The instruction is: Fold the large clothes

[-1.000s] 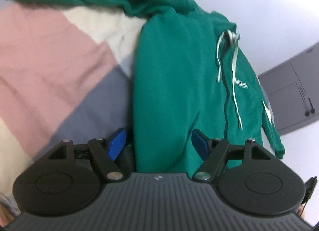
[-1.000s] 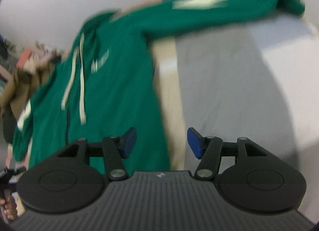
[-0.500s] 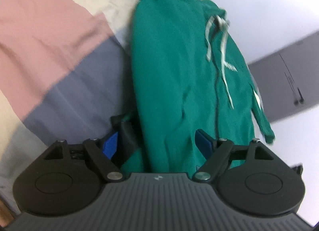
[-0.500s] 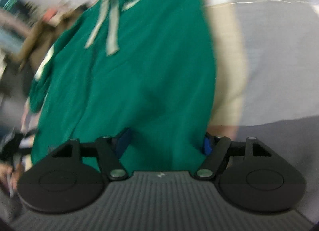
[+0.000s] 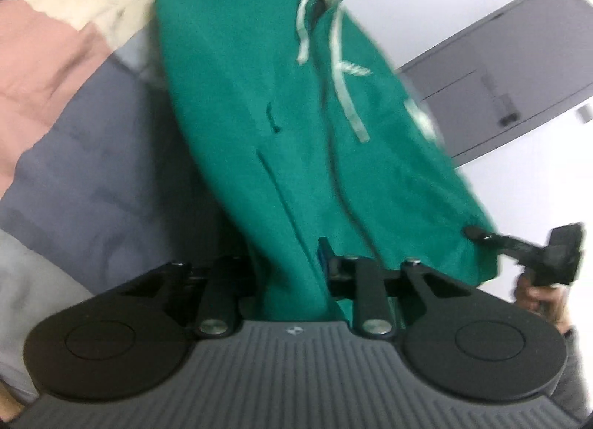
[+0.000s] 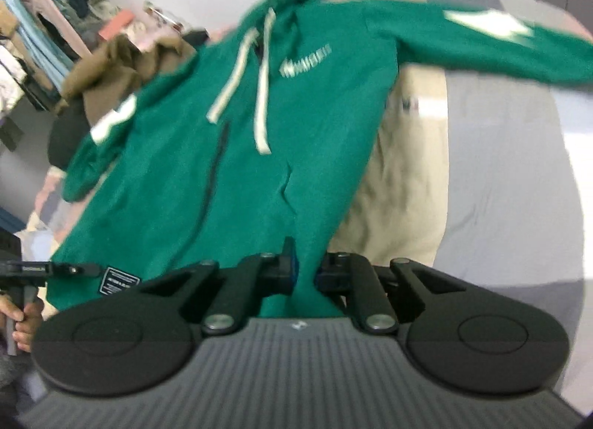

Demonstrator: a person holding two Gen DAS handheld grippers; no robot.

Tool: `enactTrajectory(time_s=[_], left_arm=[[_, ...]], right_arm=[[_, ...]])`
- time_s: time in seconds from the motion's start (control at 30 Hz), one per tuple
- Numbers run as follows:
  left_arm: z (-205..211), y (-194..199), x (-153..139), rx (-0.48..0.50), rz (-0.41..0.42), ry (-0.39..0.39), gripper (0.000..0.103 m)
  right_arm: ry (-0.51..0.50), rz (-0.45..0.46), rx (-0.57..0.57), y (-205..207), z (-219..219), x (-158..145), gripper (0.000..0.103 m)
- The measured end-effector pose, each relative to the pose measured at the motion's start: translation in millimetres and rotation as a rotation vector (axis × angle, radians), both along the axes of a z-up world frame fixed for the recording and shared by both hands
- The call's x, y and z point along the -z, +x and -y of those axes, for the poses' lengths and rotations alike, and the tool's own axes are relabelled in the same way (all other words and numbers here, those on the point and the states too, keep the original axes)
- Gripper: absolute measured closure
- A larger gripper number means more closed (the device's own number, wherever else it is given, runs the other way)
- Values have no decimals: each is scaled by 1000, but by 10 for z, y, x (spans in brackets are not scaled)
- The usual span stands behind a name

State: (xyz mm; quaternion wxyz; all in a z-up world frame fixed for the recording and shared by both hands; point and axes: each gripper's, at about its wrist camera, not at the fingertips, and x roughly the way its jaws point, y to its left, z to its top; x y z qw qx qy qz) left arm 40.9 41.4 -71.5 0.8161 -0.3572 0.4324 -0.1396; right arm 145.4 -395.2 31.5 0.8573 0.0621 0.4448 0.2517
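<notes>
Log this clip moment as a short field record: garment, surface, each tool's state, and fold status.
garment: green zip hoodie with pale drawstrings and a white chest logo
surface: patchwork bedspread in pink, cream and grey-blue
left tool: shut on the hoodie's hem
right tool: shut on the hoodie's hem
sleeves: one sleeve spread out across the bed
fold status: not yet folded; body stretched out from both tools
background: brown garment beside the hoodie

Black gripper linkages, silver screws, ribbed grey housing (blue pads)
</notes>
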Motion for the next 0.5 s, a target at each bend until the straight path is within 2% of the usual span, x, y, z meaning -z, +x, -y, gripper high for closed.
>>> enactTrajectory(time_s=[0.03,0.13,0.23,0.3,0.43,0.5], left_arm=[[-82,-29,-47,-2,2,-58,80],[-289,-95,-106,-26,-21,-166,80],[-443,-141,-32,-61,-87,-217,80],[-447,-131,29,-66,-137,-179,80],[-289,-40,193,-58,-253,-13,79],[-246,8,293,-62,-294,39,77]], right_arm=[[0,20,-2,-11,-5,-87,92],[23,66,5,-46,29,-335,93],[51,61,13,-16,100,-401,93],[38,29,9,15,119,-307,93],[-13,-75,8,88,49,92,92],[-31,-137,19,132,45,333,92]])
